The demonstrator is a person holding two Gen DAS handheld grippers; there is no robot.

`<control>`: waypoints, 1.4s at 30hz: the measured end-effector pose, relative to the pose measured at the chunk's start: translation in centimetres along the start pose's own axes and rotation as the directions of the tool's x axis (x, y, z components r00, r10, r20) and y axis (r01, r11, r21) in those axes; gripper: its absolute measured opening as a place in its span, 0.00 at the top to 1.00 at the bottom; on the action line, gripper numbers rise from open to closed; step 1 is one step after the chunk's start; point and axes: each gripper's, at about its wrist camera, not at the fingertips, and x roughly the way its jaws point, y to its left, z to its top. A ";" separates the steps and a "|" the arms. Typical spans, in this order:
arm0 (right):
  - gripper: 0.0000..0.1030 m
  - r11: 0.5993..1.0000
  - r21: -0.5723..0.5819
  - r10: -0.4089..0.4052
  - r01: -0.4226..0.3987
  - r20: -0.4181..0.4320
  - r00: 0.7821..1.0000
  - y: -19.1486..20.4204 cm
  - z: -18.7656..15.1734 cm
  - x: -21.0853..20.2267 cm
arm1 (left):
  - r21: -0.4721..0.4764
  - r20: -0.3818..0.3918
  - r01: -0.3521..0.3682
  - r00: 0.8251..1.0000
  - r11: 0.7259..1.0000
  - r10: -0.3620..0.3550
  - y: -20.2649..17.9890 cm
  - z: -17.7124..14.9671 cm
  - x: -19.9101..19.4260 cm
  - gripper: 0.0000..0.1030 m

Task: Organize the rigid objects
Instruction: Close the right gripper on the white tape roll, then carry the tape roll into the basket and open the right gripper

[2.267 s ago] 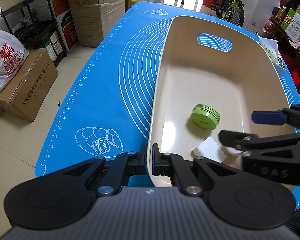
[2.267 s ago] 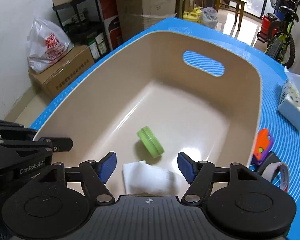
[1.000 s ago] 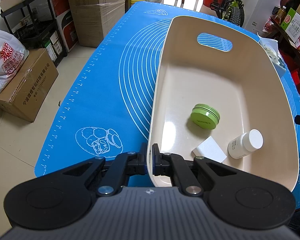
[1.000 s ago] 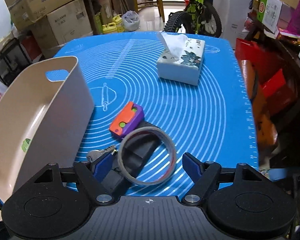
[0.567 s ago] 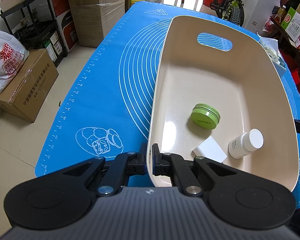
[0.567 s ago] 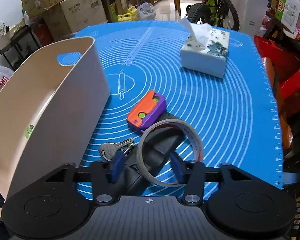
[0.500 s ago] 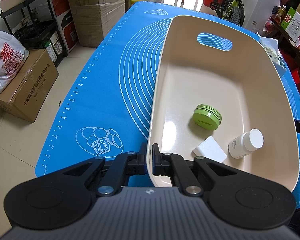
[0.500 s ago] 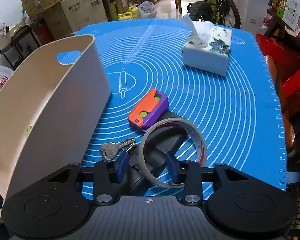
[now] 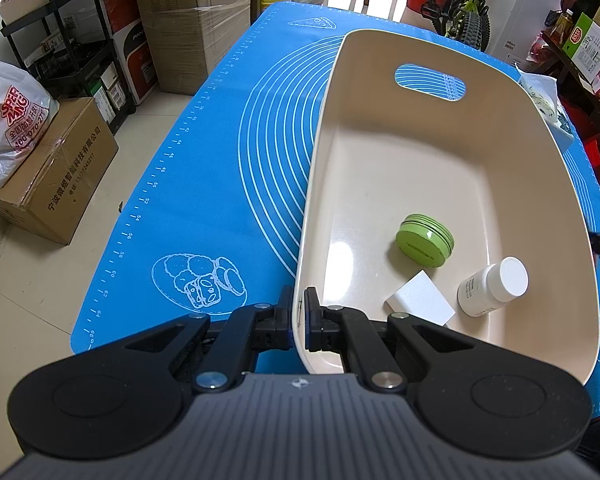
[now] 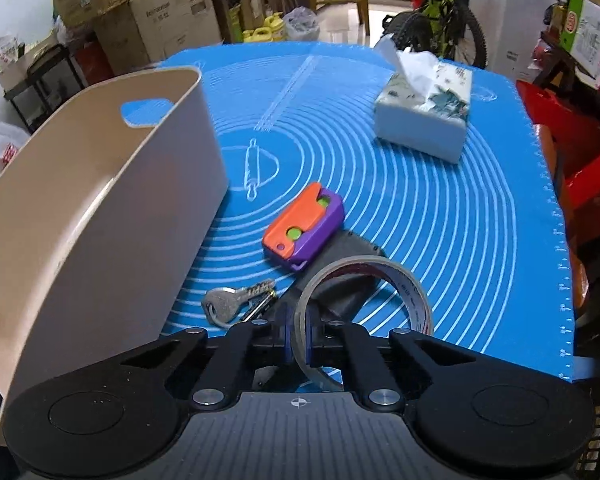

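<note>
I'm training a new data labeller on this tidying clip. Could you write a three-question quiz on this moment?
1. True or false: the left gripper has its jaws shut on the beige plastic bin.
2. What does the right gripper hold?
A. silver keys
B. roll of clear tape
C. orange and purple plastic gadget
3. How many items lie in the bin?

Key: 1 true; 2 B; 3 three.

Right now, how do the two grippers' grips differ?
The left gripper is shut on the beige bin's near wall, steadying it; the right gripper is shut on the tape roll's band, outside the bin. Both pinch a thin edge.
</note>
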 end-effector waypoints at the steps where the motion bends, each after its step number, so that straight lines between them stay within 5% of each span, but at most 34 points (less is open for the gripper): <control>1: 0.84 1.000 0.005 -0.007 0.007 0.013 1.000 -0.1 0.1 -0.3 | 0.000 0.000 0.000 1.000 1.000 0.000 0.0 0.0 0.0 0.95; 16: 0.84 0.997 0.072 -0.042 0.025 0.245 0.969 1.4 2.2 -6.7 | 0.000 0.000 0.000 1.000 1.000 0.000 0.0 0.0 0.0 0.95; 25: 0.84 0.997 -0.013 0.074 -0.074 0.354 0.932 7.3 4.2 -9.4 | 0.003 0.000 -0.002 1.000 1.000 0.002 -0.1 0.0 0.0 0.95; 34: 0.84 0.977 -0.128 0.198 -0.169 0.276 0.940 13.4 4.7 -7.7 | 0.013 0.003 -0.007 1.000 1.000 0.007 -0.4 0.1 0.0 0.95; 42: 0.84 0.963 -0.196 0.212 -0.182 0.145 0.966 16.9 3.7 -4.4 | 0.019 0.004 -0.012 1.000 1.000 0.012 -0.6 0.0 -0.1 0.95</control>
